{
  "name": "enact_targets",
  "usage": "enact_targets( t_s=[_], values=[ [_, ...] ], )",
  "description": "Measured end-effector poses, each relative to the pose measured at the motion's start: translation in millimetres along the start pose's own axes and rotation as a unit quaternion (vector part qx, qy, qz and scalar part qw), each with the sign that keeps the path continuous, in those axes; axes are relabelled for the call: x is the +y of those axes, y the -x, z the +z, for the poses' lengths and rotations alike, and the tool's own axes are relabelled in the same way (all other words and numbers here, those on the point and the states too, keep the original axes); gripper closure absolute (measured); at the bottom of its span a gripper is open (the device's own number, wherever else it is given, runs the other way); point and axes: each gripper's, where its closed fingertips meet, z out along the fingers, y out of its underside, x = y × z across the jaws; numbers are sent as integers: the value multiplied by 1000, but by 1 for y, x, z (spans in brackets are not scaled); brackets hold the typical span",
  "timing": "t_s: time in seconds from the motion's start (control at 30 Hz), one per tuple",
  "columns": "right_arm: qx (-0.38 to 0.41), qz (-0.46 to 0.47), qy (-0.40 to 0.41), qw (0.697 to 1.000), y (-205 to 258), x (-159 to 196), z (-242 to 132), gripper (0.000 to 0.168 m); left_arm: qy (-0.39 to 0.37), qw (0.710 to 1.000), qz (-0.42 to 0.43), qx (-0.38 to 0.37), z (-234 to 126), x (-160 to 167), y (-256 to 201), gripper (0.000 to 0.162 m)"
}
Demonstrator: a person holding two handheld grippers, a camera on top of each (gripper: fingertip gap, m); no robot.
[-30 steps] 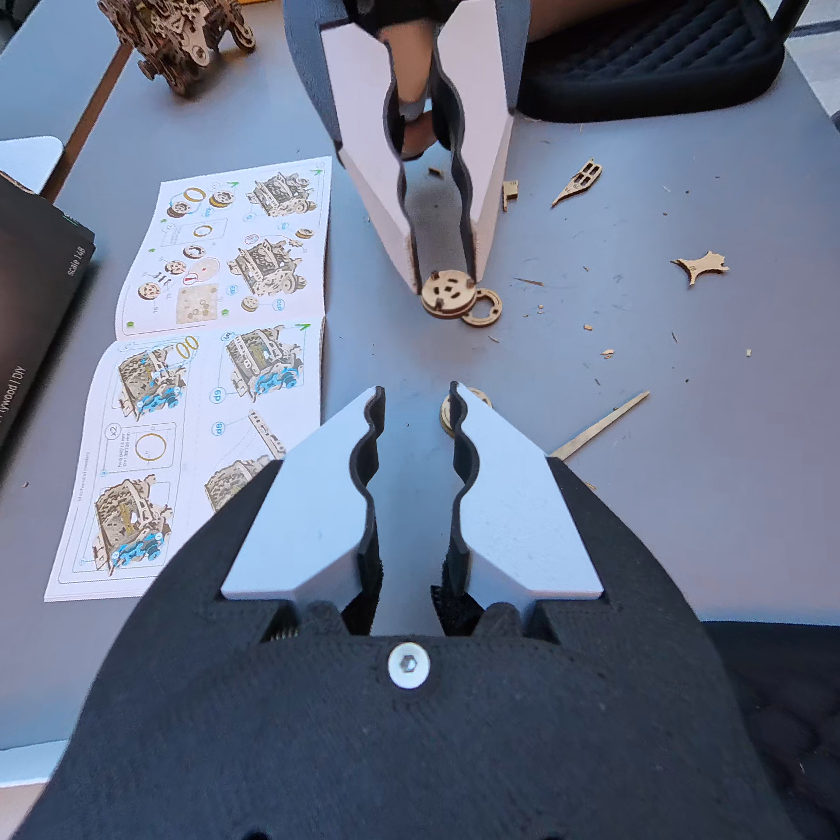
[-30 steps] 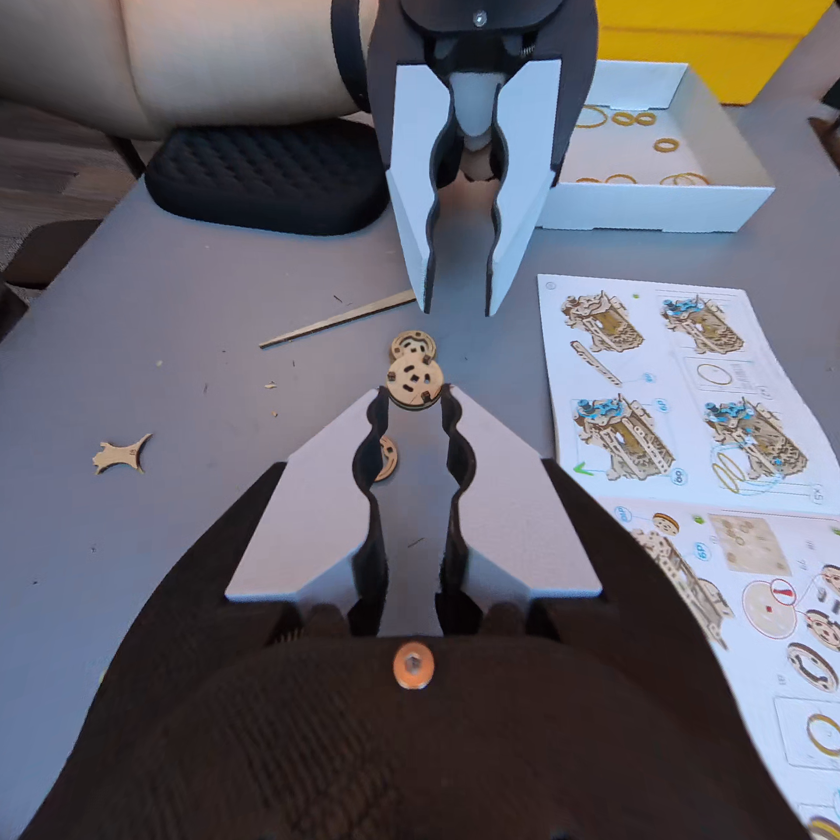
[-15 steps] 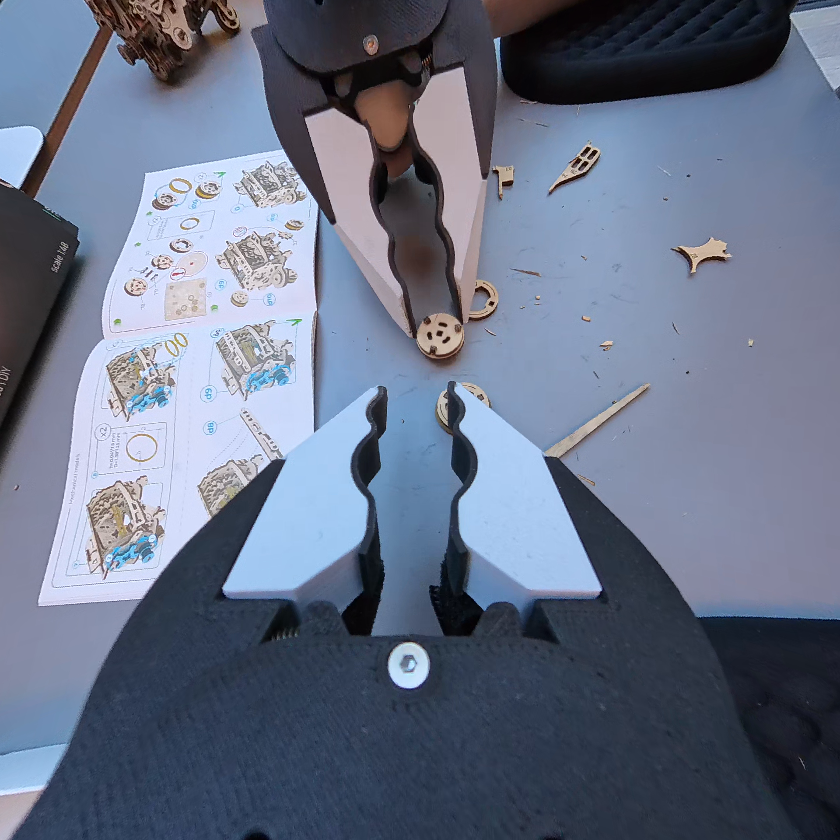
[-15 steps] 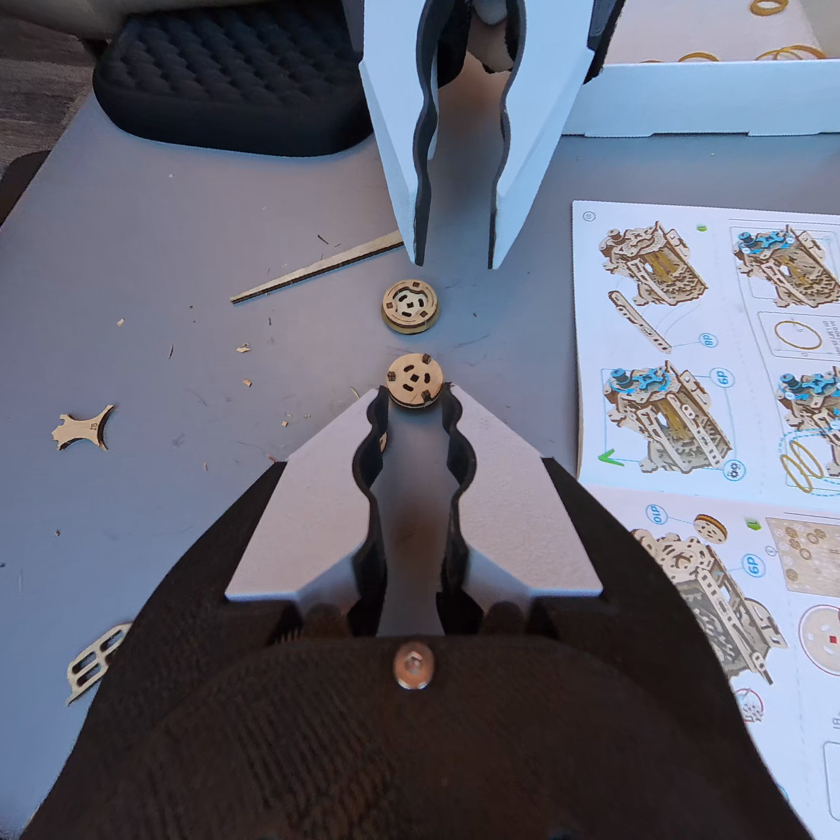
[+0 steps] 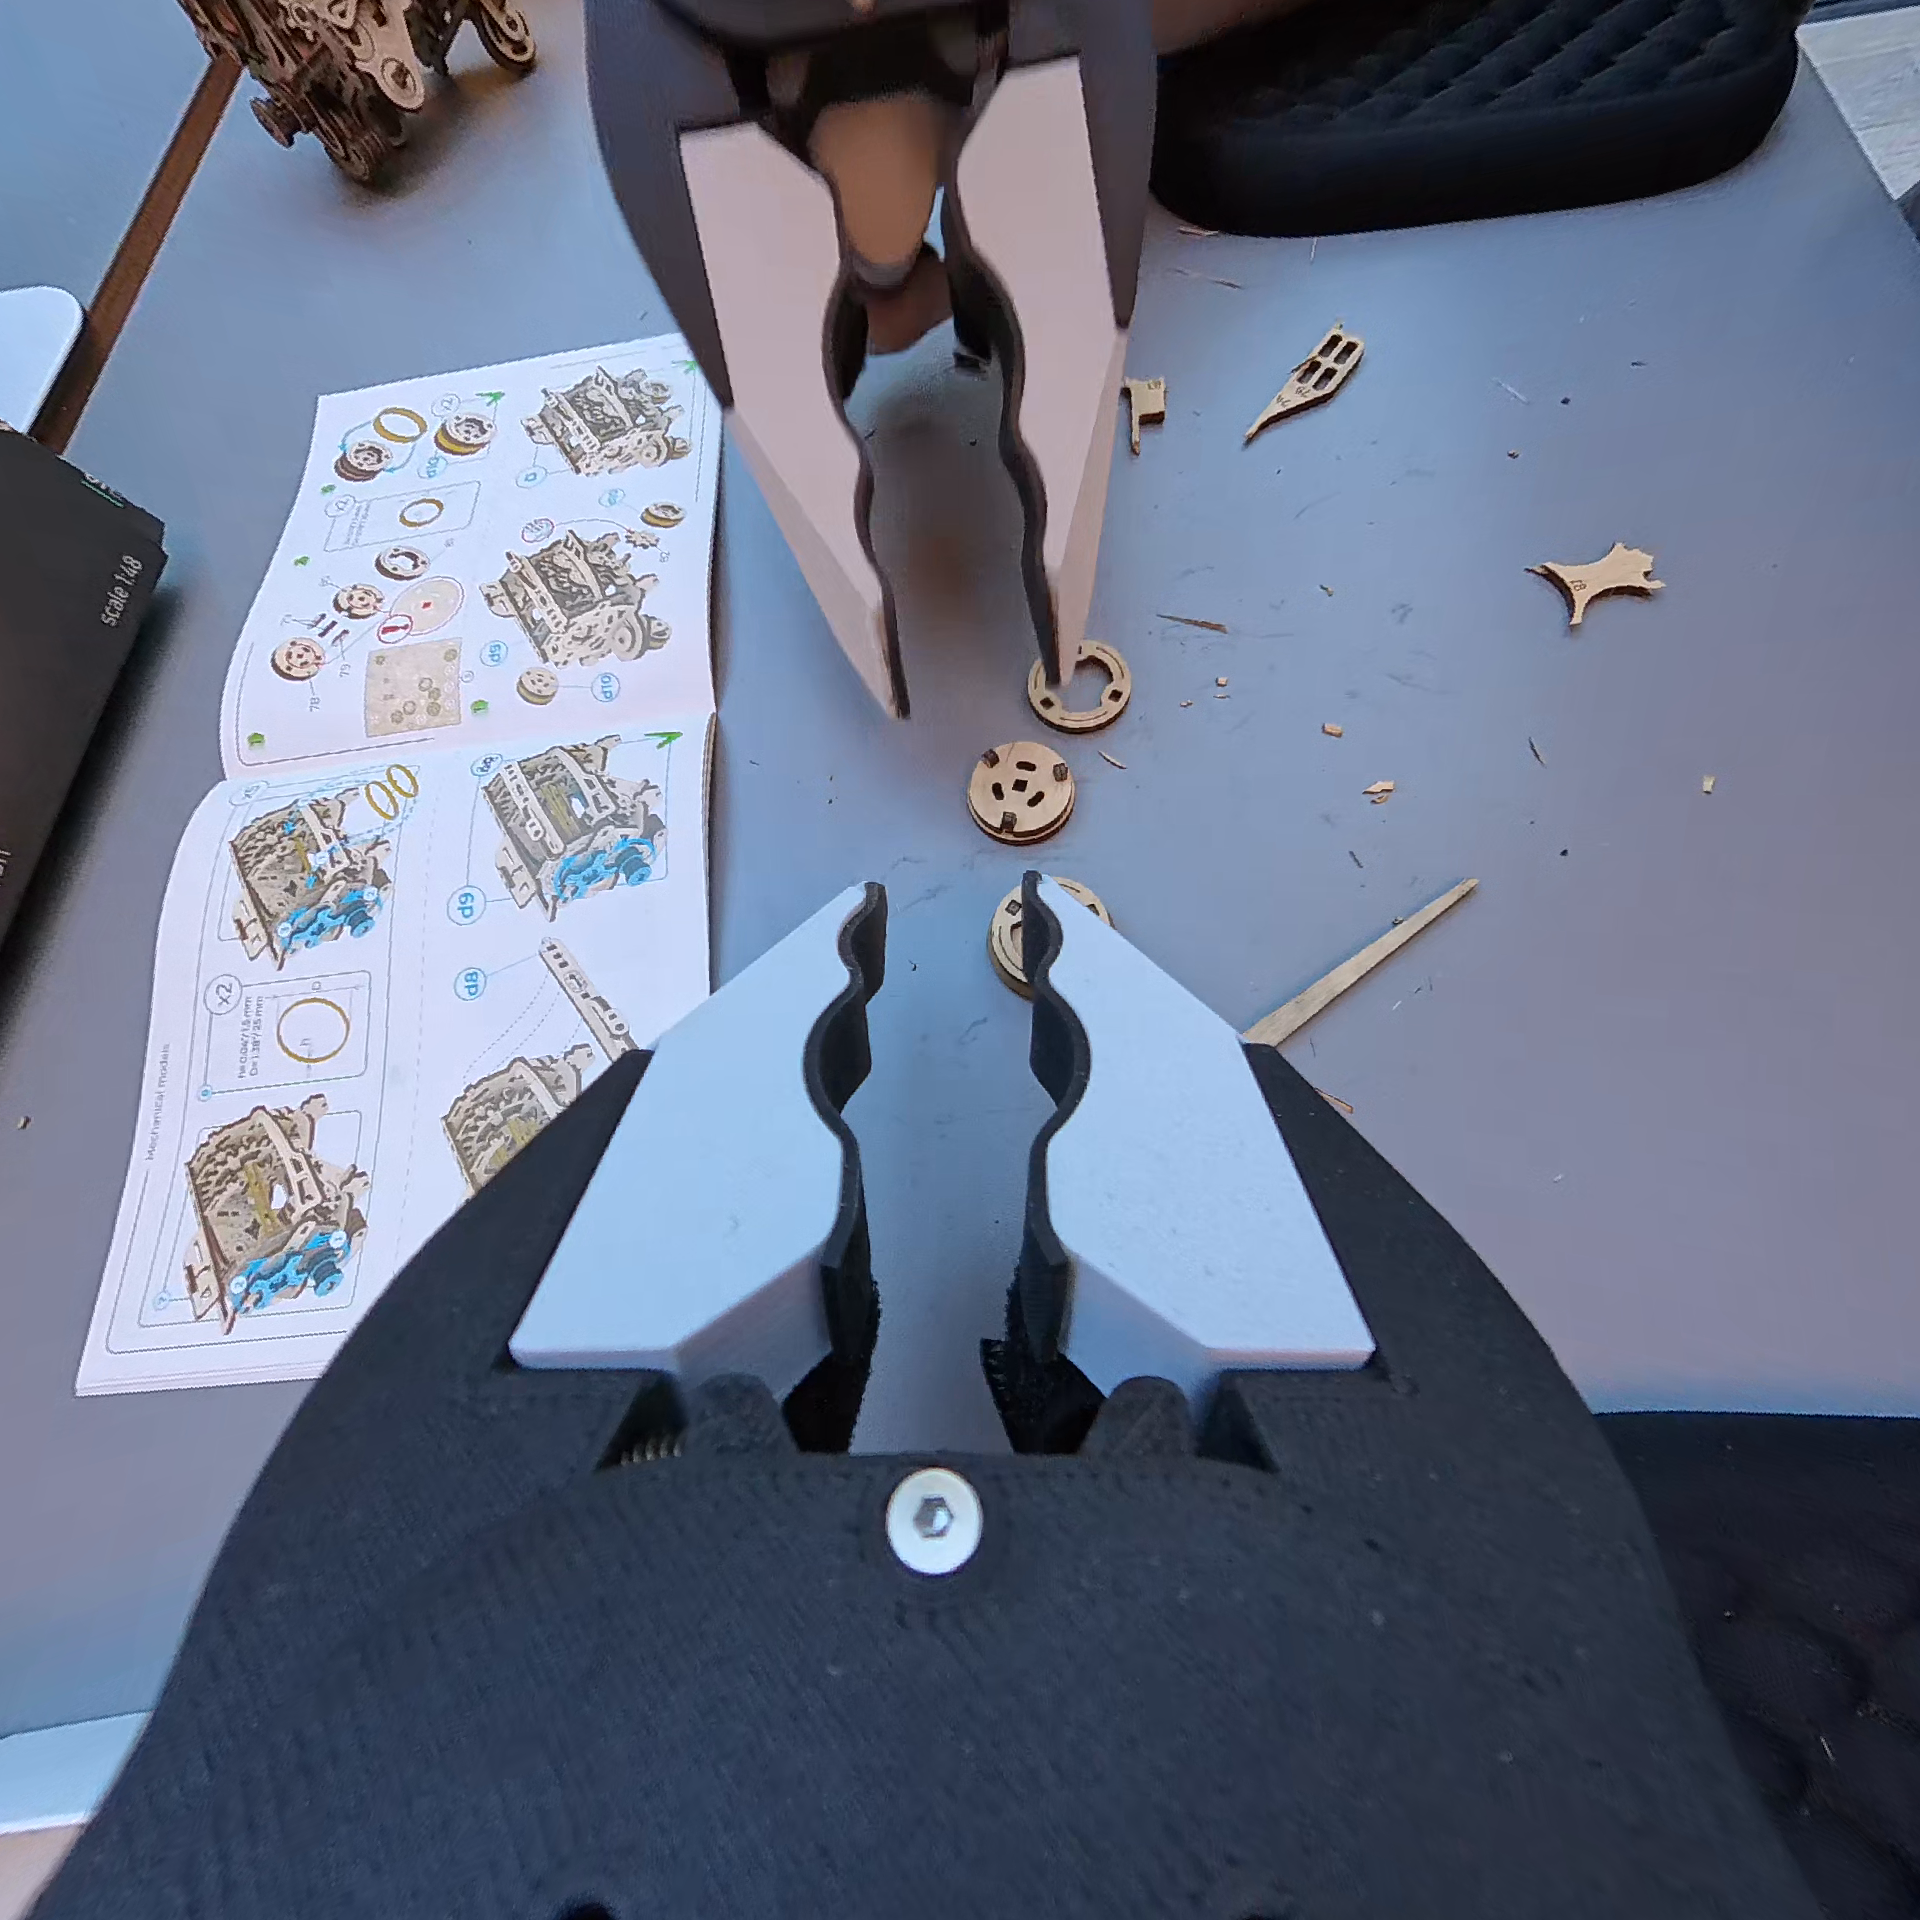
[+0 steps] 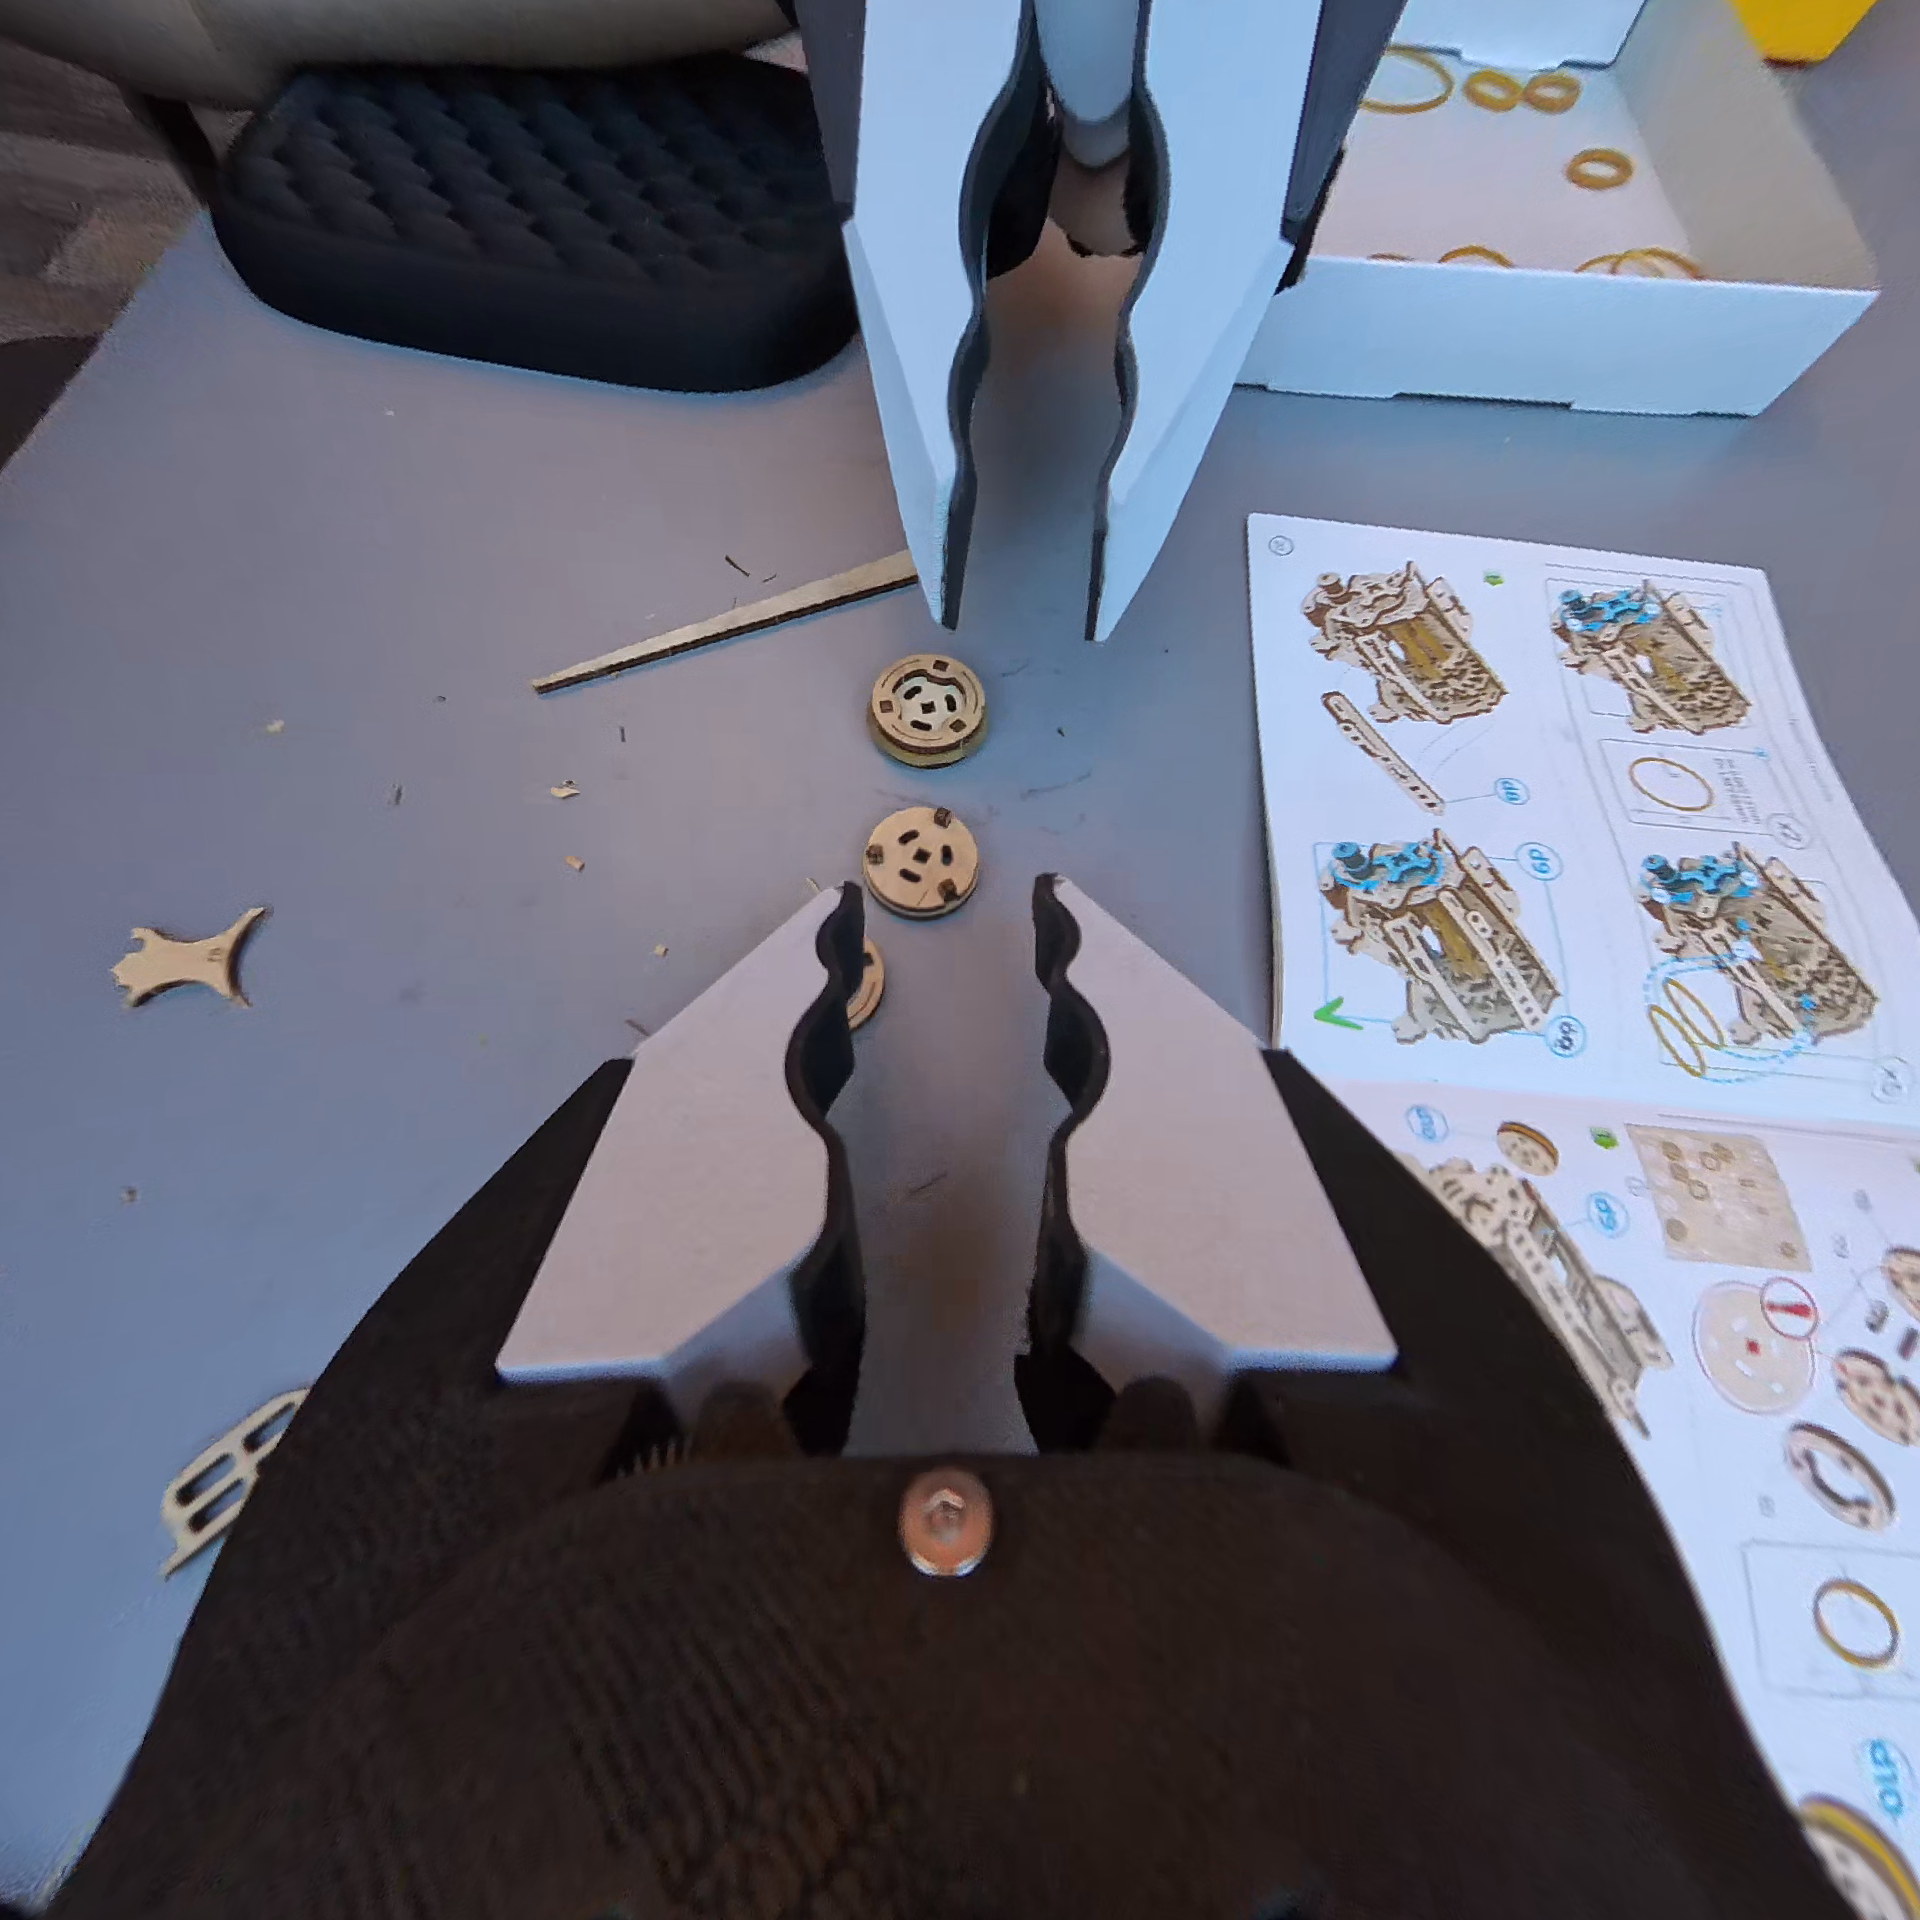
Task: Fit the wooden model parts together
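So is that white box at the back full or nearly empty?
Nearly empty. The white box holds only a few yellow rings scattered over its bare floor; its far end runs out of view.

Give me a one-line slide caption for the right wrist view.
Open right gripper beside a wooden disc on the grey table.

Wooden ring point(image 6: 864, 982) half behind tool finger

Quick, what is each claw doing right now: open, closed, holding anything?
Left claw: open, holding nothing.
Right claw: open, holding nothing; the wooden disc lies on the table just past its tips.
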Motion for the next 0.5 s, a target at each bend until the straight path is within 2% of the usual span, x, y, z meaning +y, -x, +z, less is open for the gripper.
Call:
enact_targets(
  t_s=[0.13, 0.27, 0.33, 0.4, 0.5],
  values=[
    [-28, 64, -56, 996, 22, -1, -15, 127, -1, 1000, -1, 1, 0, 0, 0, 138],
    [4, 9, 5, 1000, 25, 17, -3, 123, -3, 1000, -2, 3, 0, 0, 0, 138],
    [-1, 9, 22, 1000, 29, 19, 4, 126, -4, 1000, -2, 2, 0, -1, 0, 138],
    [-11, 24, 30, 999, 31, 20, 5, 143, -19, 1000, -7, 1, -2, -9, 0, 138],
    [-6, 23, 43, 999, 31, 24, -1, 144, -79, 996, -41, -9, -12, -35, 5, 140]
  ],
)
